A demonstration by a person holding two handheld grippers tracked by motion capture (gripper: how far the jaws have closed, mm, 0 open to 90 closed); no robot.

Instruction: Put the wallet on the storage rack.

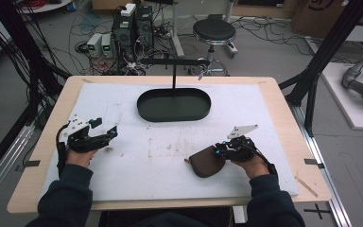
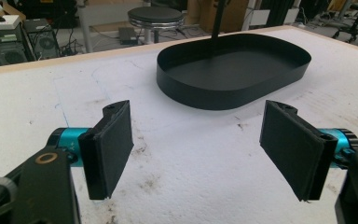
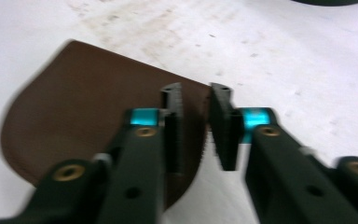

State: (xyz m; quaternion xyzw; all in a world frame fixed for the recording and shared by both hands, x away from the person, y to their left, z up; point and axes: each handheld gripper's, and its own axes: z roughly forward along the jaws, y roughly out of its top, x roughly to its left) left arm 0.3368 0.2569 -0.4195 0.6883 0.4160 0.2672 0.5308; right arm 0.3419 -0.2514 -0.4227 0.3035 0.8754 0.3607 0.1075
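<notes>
A brown leather pouch (image 1: pixel 206 163) lies flat on the white mat (image 1: pixel 170 142), right of centre near the front. My right gripper (image 1: pixel 219 151) is at its right edge. In the right gripper view the jaws (image 3: pixel 196 91) stand nearly together and pinch the curved edge of the pouch (image 3: pixel 84 107) in the narrow gap between them. My left gripper (image 1: pixel 111 133) rests at the mat's left side, open. In the left gripper view its wide-apart pads (image 2: pixel 198 106) have nothing but bare mat between them.
A black oval tray (image 1: pixel 174 105) sits at the back middle of the mat, with a thin black post (image 1: pixel 174 71) and crossbar rising from it. The tray (image 2: pixel 233 93) lies ahead of the left gripper. Computers, cables and a stool stand on the floor beyond the table.
</notes>
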